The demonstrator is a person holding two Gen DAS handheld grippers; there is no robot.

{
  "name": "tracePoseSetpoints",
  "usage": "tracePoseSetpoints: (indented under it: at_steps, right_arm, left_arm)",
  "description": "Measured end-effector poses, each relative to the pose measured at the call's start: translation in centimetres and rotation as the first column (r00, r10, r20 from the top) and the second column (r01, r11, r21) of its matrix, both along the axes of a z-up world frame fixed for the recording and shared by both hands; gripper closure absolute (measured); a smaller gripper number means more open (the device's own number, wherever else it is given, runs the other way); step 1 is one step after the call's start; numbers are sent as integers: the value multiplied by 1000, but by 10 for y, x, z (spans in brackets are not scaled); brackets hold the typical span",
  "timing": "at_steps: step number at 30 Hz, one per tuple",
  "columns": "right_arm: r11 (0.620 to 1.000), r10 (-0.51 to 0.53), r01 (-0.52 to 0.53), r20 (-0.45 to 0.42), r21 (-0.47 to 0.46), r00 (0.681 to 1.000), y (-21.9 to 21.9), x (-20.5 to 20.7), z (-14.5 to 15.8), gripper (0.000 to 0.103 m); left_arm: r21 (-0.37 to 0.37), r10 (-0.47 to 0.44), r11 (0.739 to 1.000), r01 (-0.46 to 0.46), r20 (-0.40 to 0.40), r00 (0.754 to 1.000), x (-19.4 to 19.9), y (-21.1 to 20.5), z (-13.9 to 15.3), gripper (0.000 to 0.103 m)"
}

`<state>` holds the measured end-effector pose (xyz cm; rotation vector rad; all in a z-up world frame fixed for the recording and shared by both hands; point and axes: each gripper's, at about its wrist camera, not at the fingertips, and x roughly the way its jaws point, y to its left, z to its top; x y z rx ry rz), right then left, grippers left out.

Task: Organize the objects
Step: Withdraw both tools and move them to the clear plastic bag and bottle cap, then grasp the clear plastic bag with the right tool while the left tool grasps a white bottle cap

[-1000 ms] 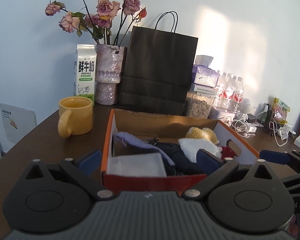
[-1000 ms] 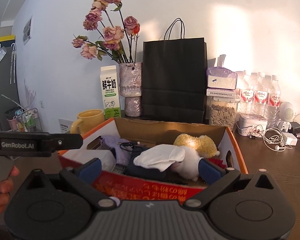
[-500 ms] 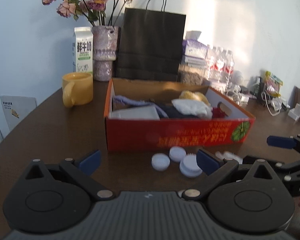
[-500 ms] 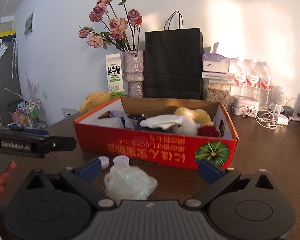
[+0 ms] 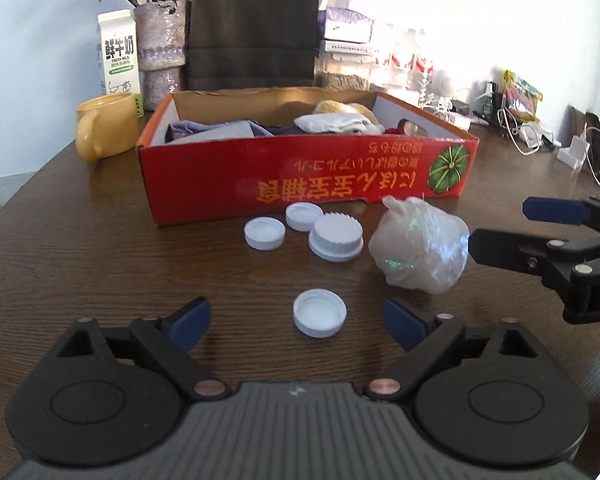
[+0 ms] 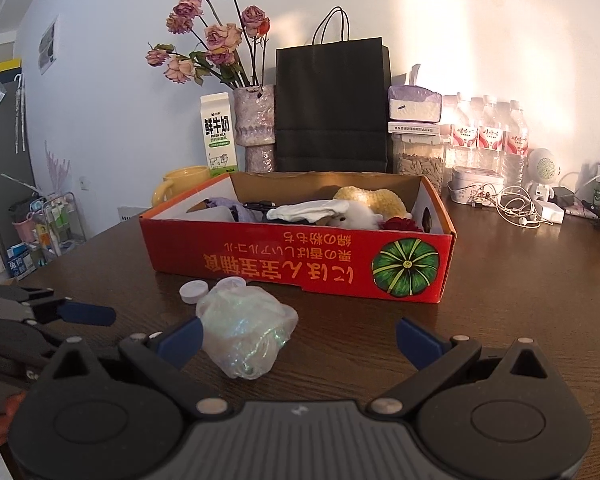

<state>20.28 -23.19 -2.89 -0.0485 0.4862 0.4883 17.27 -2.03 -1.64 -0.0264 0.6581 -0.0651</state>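
While mouth-up, lone white cap (image 5: 319,318), round.

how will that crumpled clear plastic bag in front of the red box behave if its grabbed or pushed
The crumpled clear plastic bag looks thin and puffed, so it probably squashes rather than holding its shape. It seems light for its bulk, so a push would likely make it slide across the dark wooden table rather than roll. Its glossy film may be slippery between the right tongs.

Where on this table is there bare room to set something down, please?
Bare wood lies left of the red box, in front of the yellow mug, and right of the box before the cables. It is crowded ahead of the box: white lids and a crumpled plastic bag.
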Motion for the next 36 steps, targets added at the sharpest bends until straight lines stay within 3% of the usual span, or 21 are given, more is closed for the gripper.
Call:
tracePoseSetpoints:
  at_steps: [2,5,7,8,36]
  right_arm:
    - [1000,1,-1,-1,0,1000,0,0,0,0]
    - [1000,2,-2,-1,0,1000,0,-1,0,0]
    - [1000,2,-2,-3,-1,1000,1,-1,0,0]
    - [1000,2,-2,-4,-2,1000,1,-1,-1,0]
    - [993,71,-75,-43,-91,997,49,21,-12,0]
  left_arm:
    - [-2,0,1000,0,0,1000,0,-2,-1,13]
    - [-10,-11,1000,11,-2,1000,1,-3,-3,29]
    - [-5,-19,1000,19,14,1000,0,-5,-4,49]
    - [-10,-31,999,31,20,999,-1,-5,-4,75]
    - [-78,26,997,-19,89,996,-9,30,14,74]
